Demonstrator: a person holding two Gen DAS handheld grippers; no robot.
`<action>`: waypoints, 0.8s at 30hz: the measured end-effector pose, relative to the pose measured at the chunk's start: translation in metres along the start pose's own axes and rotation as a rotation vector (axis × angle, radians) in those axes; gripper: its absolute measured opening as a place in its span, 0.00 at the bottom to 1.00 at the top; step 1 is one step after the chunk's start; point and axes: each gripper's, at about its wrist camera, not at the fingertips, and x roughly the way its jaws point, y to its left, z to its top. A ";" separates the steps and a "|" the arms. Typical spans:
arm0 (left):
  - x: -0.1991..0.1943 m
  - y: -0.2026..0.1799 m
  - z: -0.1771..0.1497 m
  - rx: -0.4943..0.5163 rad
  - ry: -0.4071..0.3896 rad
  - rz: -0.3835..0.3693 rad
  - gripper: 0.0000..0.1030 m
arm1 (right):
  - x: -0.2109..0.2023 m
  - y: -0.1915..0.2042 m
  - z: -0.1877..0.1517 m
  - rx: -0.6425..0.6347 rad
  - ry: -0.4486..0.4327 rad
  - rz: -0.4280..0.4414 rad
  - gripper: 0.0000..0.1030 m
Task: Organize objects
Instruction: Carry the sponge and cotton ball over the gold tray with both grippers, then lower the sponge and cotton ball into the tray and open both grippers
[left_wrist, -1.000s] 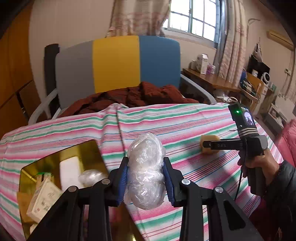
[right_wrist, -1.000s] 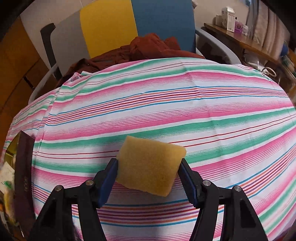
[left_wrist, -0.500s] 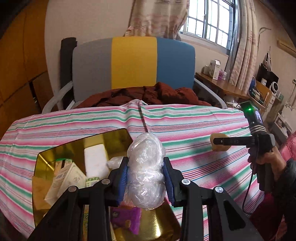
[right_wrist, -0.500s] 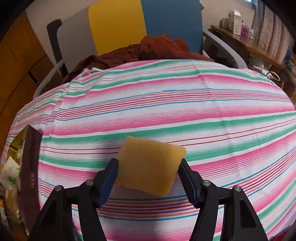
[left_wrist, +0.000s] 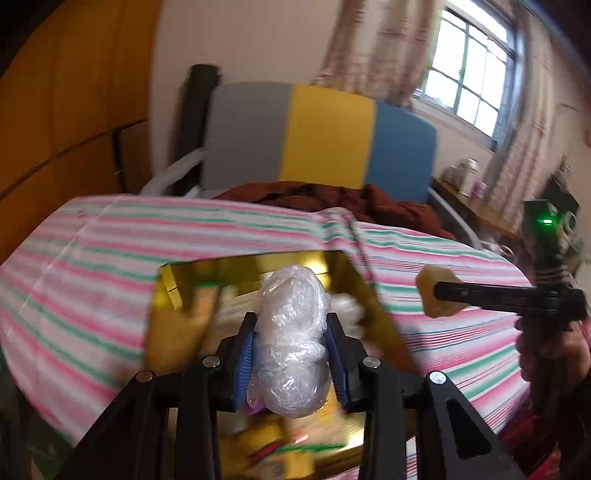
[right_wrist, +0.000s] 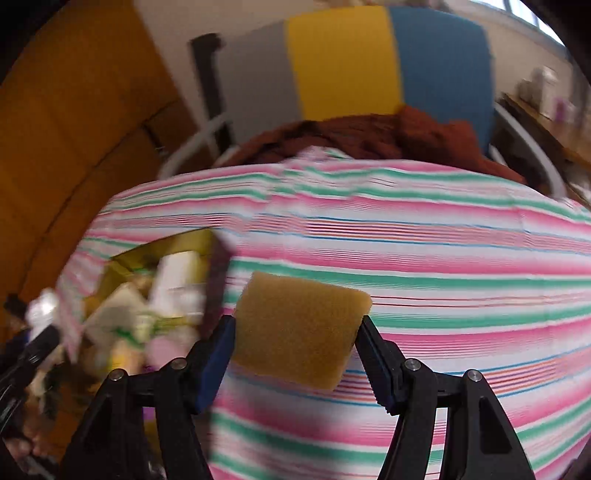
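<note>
My left gripper (left_wrist: 291, 354) is shut on a crumpled clear plastic bag (left_wrist: 291, 332), held above the gold box (left_wrist: 373, 295) on the striped tablecloth. The box holds several packets and cartons, blurred by motion. My right gripper (right_wrist: 295, 332) is shut on a yellow sponge (right_wrist: 299, 328), hanging over the tablecloth just right of the same box (right_wrist: 199, 240). In the left wrist view the right gripper (left_wrist: 439, 295) with the sponge (left_wrist: 430, 291) shows at the right, held by a hand. The left gripper (right_wrist: 37, 343) with the plastic bag (right_wrist: 42, 310) appears at the left edge of the right wrist view.
A pink, green and white striped cloth (left_wrist: 92, 258) covers the table. Behind it stands a grey, yellow and blue chair (left_wrist: 325, 133) with dark red cloth (left_wrist: 332, 195) on its seat. A wooden wall (left_wrist: 55, 110) is at left, a window (left_wrist: 469, 74) at right.
Both grippers have swung left with their loads. The gold box now lies under the left gripper, and it has come into the right wrist view at the left.
</note>
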 end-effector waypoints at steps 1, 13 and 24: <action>-0.003 0.011 -0.005 -0.021 0.004 0.014 0.34 | 0.001 0.013 -0.002 -0.016 -0.002 0.026 0.64; 0.033 0.025 -0.035 -0.041 0.106 0.044 0.34 | 0.039 0.109 0.006 -0.104 0.029 0.135 0.69; 0.079 0.023 -0.029 -0.030 0.158 0.083 0.39 | 0.056 0.109 0.004 -0.037 0.041 0.128 0.97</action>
